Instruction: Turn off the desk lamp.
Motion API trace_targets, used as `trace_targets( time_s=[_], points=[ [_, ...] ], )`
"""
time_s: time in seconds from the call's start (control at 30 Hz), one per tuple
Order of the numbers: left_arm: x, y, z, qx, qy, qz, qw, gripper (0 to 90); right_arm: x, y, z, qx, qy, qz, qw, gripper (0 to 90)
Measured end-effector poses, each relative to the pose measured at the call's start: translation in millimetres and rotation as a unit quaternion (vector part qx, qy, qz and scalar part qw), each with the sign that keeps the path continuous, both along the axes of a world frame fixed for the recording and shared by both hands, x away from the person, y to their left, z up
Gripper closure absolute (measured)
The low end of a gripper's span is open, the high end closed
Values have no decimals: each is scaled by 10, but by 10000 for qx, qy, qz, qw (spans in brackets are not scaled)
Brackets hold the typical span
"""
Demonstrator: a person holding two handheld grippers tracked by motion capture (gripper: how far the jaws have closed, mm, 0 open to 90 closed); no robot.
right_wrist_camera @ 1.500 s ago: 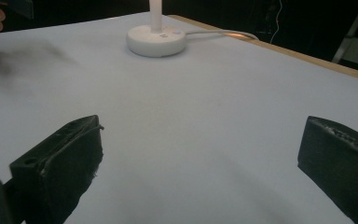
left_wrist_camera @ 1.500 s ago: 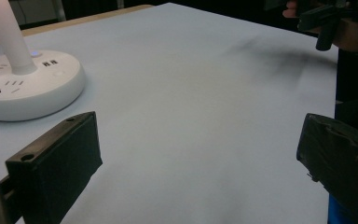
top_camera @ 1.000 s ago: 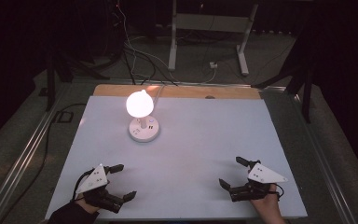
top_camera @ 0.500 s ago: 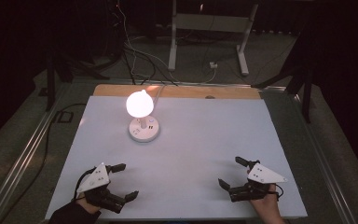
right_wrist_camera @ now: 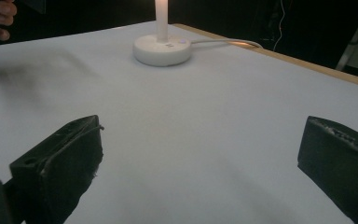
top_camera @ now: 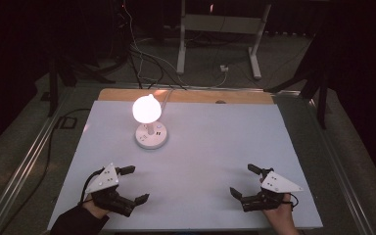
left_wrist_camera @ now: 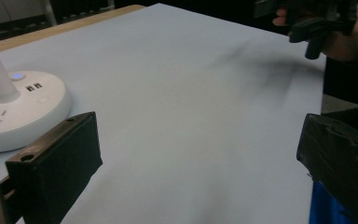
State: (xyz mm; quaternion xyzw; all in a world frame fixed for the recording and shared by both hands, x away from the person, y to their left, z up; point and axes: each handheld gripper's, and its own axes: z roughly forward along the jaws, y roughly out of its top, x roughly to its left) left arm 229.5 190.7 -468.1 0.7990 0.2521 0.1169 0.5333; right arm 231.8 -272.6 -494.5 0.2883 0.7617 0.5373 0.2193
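Both jaws spread wide, nothing held – left hand-held gripper point(top_camera: 129, 185), right hand-held gripper point(top_camera: 247, 182). The lit lamp point(top_camera: 151, 128) is probably best approached slowly, low across the worktop point(top_camera: 215, 142).

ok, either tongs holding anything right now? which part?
Nothing is held. The left tongs and right tongs both stand open over the bare white board, apart from the lit lamp.

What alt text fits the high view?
A lit white desk lamp stands at the far left of a white table. Near the front edge, a person's hands hold the left gripper and right gripper, both open and empty.
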Motion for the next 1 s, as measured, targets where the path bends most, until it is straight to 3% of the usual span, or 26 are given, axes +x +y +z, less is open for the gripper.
trace_targets(
  time_s=[0.23, 0.53, 0.83, 1.0],
  points=[
    [66, -55, 54, -28, -21, 83, 10000, 4, -5, -1, 3, 3, -1, -11, 10000, 0],
    [164, -150, 97, -10, -72, 451, 9990, 4, -1, 1, -2, 8, 10, -2, 10000, 0],
    [283, -228, 161, -4, -40, 798, 9968, 4, -1, 0, -5, -6, 24, -2, 10000, 0],
    [385, -300, 189, 19, -41, 1059, 9944, 4, 0, -4, -6, -3, 33, -5, 10000, 0]
  ],
)
